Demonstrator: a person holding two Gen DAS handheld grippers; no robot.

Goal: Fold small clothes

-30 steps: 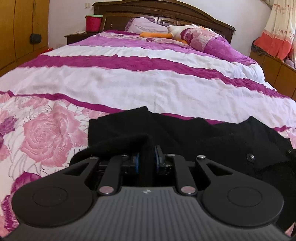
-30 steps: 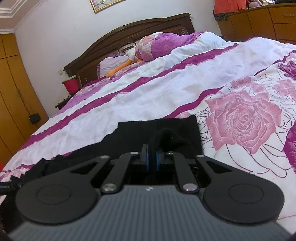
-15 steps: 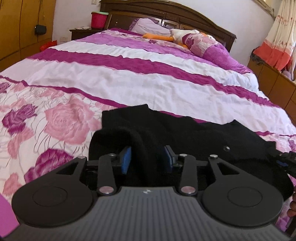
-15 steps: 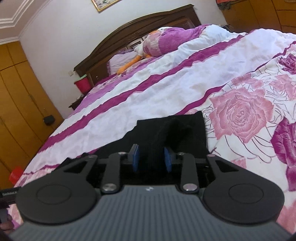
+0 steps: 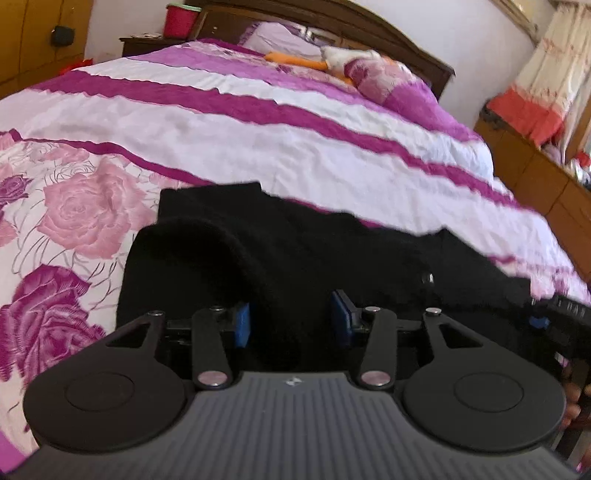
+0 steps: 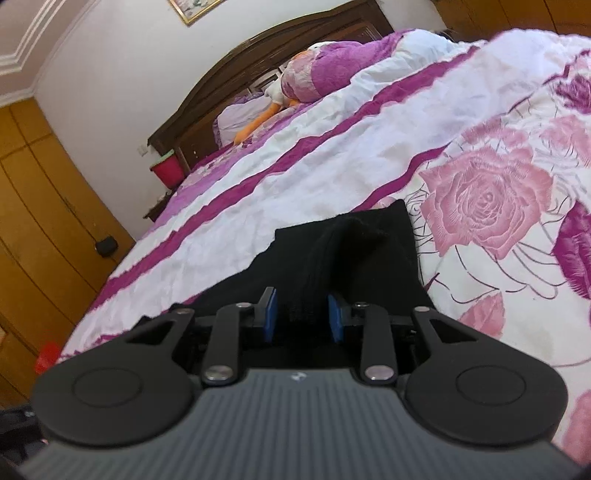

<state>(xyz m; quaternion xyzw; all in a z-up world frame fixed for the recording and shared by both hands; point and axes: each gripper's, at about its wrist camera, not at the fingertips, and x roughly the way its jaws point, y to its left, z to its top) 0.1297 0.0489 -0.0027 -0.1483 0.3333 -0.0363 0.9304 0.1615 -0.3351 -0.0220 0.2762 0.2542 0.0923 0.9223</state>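
Note:
A black knitted garment (image 5: 332, 251) lies spread on the rose-patterned bed cover (image 5: 74, 214), its near edge folded over into a raised hump. My left gripper (image 5: 291, 319) sits low over that fold; its jaws are opening, the blue pads stand apart and loose cloth lies between them without being pinched. In the right wrist view the same black garment (image 6: 362, 243) shows a folded ridge running between the pads of my right gripper (image 6: 301, 319), which stand apart. The right gripper's tip (image 5: 565, 314) also shows at the garment's far right end.
The bed cover (image 6: 369, 155) stretches ahead to a dark wooden headboard (image 5: 369, 22), with pillows and an orange and white soft toy (image 5: 332, 62). A red bucket (image 5: 181, 18) stands on a bedside table. Wooden wardrobes (image 6: 44, 221) are on one side and a low cabinet (image 5: 546, 184) on the other.
Both grippers were shut on folds of the black garment and have let go, with their pads now apart. The left gripper has shifted sideways, and both wrists have rolled a little.

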